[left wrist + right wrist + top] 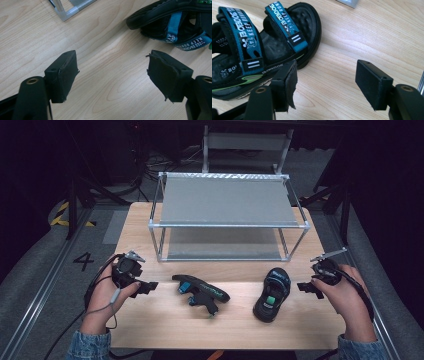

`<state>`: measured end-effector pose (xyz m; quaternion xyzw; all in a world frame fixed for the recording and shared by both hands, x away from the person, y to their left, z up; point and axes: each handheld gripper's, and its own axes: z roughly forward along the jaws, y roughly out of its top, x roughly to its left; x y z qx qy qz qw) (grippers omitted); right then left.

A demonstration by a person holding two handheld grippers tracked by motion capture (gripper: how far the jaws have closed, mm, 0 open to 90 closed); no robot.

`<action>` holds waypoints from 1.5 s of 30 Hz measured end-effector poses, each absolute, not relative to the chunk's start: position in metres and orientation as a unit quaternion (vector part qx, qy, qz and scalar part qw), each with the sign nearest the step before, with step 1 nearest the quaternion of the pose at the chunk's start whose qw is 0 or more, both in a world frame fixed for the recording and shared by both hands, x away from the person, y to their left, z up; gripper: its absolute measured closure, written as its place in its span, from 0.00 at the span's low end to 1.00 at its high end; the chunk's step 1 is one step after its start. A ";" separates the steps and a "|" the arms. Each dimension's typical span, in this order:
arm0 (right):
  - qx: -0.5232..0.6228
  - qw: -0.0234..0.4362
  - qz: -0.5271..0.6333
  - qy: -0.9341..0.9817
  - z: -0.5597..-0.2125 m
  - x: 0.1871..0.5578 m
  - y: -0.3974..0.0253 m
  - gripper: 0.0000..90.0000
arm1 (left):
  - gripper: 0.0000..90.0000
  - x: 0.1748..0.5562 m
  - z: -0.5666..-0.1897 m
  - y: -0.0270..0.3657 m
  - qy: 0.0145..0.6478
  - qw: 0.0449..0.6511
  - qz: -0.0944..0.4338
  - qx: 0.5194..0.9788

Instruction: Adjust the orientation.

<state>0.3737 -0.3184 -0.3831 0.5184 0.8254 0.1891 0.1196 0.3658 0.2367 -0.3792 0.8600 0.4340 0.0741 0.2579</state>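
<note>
Two black sandals with teal straps lie on the wooden table (150, 320). One sandal (201, 293) rests on its side at the centre; its sole and straps (175, 22) fill the upper right of the left gripper view. The other sandal (272, 294) sits upright to the right, seen close up (262, 50) in the right gripper view. My left gripper (152, 285) (112, 75) is open above bare wood, left of the tipped sandal. My right gripper (301, 287) (325, 82) is open just right of the upright sandal, its left pad (287, 82) near the sole edge.
A two-tier metal-framed rack (227, 215) with grey shelves stands at the back of the table; a corner of its frame (67, 11) appears in the left gripper view. Bare wood lies along the front edge. Dark floor and stands surround the table.
</note>
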 end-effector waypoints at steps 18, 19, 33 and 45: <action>0.529 0.121 0.180 0.820 -0.387 0.365 -0.329 0.38 | 0.55 0.368 -0.366 0.191 0.360 0.301 0.045 0.882; 0.530 0.121 0.179 0.820 -0.388 0.364 -0.330 0.38 | 0.57 0.369 -0.365 0.187 0.352 0.302 0.047 0.884; 0.544 0.120 0.172 0.812 -0.390 0.351 -0.343 0.39 | 1.00 0.381 -0.369 0.135 0.290 0.320 0.033 0.902; 0.551 0.118 0.166 0.810 -0.394 0.346 -0.348 0.39 | 1.00 0.390 -0.378 0.134 0.309 0.283 0.035 0.907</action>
